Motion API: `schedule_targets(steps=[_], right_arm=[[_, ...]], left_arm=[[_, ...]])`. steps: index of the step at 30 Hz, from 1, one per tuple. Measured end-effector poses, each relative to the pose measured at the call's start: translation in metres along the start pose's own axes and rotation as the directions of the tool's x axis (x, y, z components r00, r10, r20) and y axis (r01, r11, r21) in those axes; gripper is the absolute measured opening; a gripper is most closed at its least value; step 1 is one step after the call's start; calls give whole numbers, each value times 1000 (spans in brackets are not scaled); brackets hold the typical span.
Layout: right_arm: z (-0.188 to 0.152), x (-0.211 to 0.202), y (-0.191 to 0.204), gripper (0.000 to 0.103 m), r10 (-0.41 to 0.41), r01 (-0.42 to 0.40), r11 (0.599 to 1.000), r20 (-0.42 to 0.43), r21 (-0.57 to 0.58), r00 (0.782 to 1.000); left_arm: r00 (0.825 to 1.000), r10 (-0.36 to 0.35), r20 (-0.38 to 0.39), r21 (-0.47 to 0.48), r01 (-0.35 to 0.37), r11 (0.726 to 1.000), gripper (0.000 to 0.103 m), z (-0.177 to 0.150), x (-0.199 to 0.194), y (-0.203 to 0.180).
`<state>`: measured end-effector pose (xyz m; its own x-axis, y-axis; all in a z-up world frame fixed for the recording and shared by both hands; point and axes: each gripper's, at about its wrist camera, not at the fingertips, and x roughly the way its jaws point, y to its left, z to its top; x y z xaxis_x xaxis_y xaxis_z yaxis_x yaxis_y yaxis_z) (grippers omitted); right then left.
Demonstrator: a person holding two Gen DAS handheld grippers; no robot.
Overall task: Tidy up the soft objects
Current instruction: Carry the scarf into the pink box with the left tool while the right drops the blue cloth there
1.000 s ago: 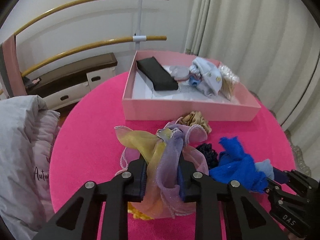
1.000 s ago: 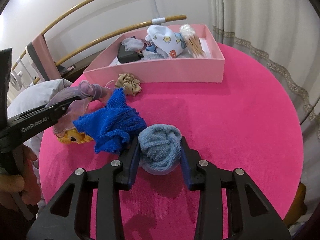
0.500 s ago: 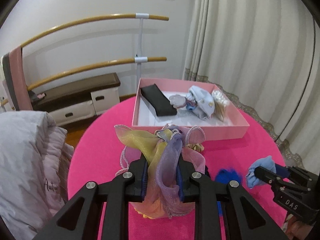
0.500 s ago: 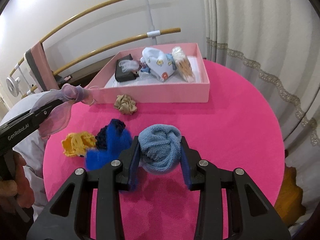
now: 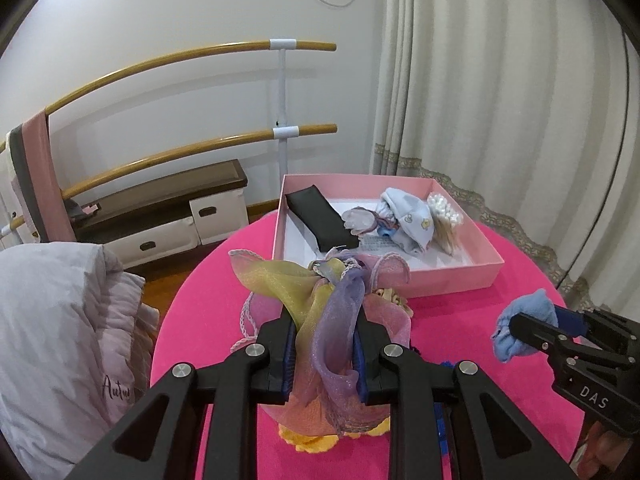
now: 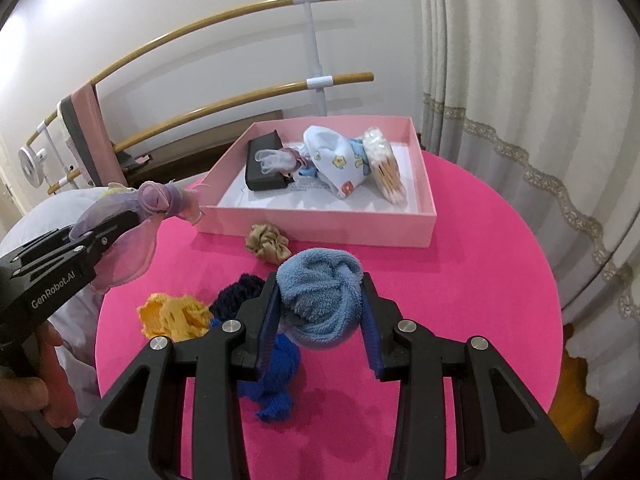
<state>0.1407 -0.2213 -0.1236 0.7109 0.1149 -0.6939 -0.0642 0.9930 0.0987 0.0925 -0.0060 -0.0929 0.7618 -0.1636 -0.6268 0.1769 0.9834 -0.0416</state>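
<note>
pink round table (image 6: 460, 280), left gripper (image 5: 324, 344) fingers pinching sheer pastel scarf (image 5: 332, 312), right gripper (image 6: 320, 312) fingers clamping fluffy light-blue towel (image 6: 320, 296)

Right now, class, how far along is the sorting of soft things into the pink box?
Done: the box already holds a printed cloth, a black pouch and cotton swabs. In hand: the left gripper grips a scarf, the right gripper a blue towel. Left on the table: scrunchie, yellow, navy and blue cloths.
</note>
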Motion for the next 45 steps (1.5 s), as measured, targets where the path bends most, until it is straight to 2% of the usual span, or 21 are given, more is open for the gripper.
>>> schedule_targets(steps=[8, 15, 18, 23, 29, 39, 45], right_arm=[[39, 3, -2, 34, 19, -18, 999, 39, -28, 999], [87, 13, -16, 34, 40, -38, 999, 76, -28, 996], [108, 22, -18, 34, 28, -25, 999, 83, -40, 996], [151, 46, -26, 35, 25, -21, 999, 77, -47, 997], [190, 105, -55, 35, 42, -41, 999, -17, 15, 999], [216, 172, -83, 35, 13, -7, 999, -117, 48, 993], [218, 201, -94, 36, 8, 4, 998, -173, 68, 985]], left_arm=[[1000, -6, 24, 11, 6, 1000, 20, 23, 4, 4], [997, -61, 40, 21, 60, 998, 20, 68, 21, 13], [998, -43, 49, 41, 41, 998, 20, 89, 37, 15], [997, -73, 15, 42, 72, 997, 20, 131, 85, 16], [996, -77, -54, 30, 78, 996, 20, 176, 154, 17], [985, -93, -145, 26, 98, 995, 20, 231, 250, 3], [968, -130, -213, 0, 133, 991, 25, 251, 304, -8]])
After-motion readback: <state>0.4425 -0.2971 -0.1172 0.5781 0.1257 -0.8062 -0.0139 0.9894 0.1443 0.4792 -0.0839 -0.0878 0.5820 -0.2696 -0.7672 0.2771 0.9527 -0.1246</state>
